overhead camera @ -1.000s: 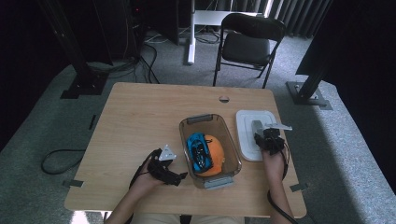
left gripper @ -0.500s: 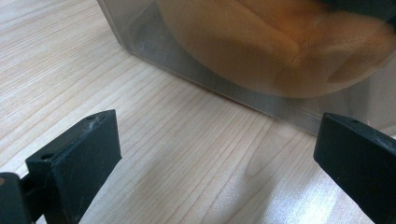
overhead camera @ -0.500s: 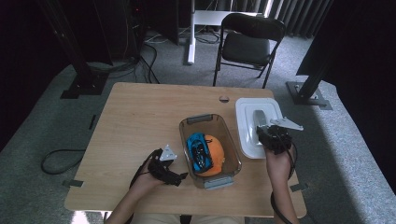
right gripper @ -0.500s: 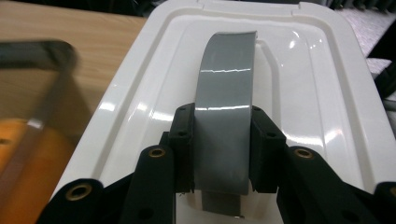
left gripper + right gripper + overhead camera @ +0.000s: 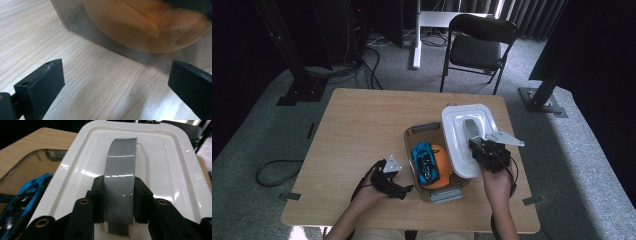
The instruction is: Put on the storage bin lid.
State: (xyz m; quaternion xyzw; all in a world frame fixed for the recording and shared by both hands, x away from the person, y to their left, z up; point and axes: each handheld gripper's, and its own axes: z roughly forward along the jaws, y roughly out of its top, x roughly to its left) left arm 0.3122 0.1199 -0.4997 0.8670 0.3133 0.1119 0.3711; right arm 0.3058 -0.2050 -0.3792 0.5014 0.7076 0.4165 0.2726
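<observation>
- Where the counter (image 5: 362, 125) spreads pale and wooden: bears a clear bin (image 5: 424, 131) near its front right.
- Lifted over the bin's right rim: white lid (image 5: 459, 145), tilted, clear of the counter.
- Inside the bin: orange plush (image 5: 443, 172) and blue toy car (image 5: 426, 162).
- Clamped on the lid's grey handle (image 5: 121, 180): right gripper (image 5: 118, 202), jaws tight on both sides.
- Resting left of the bin: left gripper (image 5: 115, 85), jaws wide apart, holding nothing.
</observation>
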